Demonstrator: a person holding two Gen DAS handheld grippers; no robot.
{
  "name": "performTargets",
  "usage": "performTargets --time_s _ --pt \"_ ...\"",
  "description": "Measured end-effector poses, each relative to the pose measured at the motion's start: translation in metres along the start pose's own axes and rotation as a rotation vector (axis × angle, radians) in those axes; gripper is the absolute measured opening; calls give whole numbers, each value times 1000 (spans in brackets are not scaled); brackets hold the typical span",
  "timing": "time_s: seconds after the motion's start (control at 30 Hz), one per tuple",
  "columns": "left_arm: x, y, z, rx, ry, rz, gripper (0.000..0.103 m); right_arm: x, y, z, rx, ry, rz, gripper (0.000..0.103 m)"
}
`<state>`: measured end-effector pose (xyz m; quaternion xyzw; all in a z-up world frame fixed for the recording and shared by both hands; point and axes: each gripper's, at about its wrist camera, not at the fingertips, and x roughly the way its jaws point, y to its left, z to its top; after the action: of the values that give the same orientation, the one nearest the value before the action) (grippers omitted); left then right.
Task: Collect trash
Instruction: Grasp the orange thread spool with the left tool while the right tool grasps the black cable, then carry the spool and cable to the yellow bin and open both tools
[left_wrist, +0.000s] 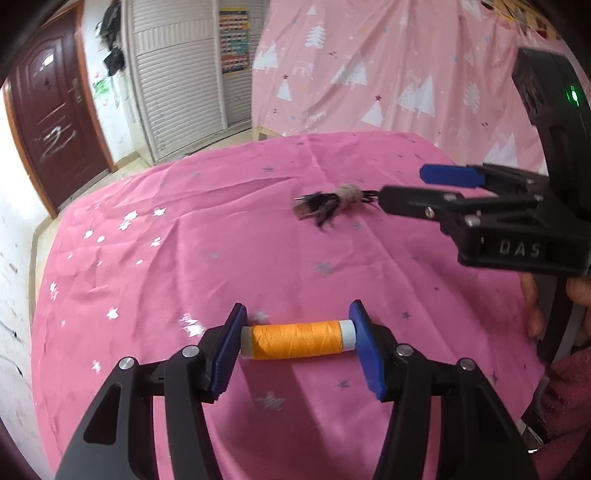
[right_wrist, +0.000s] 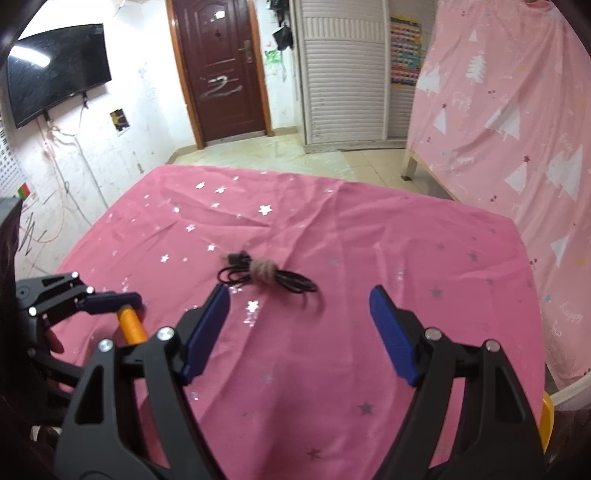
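Orange thread on a spool sits near on the pink cloth, squeezed end to end by the left gripper, while the right gripper, jaws wide apart, hangs before a black cord bundle farther off.

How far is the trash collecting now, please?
Nothing visibly collected yet; no bin shows. In hand: the left gripper has its jaws closed on the ends of the orange thread spool. Left: the bundled black cable lies on the pink tablecloth, ahead of the open right gripper.
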<state>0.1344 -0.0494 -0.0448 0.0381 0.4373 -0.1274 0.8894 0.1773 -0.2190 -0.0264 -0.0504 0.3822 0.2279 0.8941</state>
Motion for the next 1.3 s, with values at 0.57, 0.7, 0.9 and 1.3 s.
performTargets --time_s 0.57,0.7,0.9,1.3 --pt "-6 26 -3 -68 -41 -22 51 49 31 20 -97 115 15 63" --pt "-6 30 -6 -81 -43 -37 51 47 36 19 -126 115 -3 58" --pt "-8 35 -7 -98 -45 -44 51 41 39 23 -115 104 -3 49" --pt "-14 37 -8 -105 -58 -12 51 24 28 21 -66 55 -6 44"
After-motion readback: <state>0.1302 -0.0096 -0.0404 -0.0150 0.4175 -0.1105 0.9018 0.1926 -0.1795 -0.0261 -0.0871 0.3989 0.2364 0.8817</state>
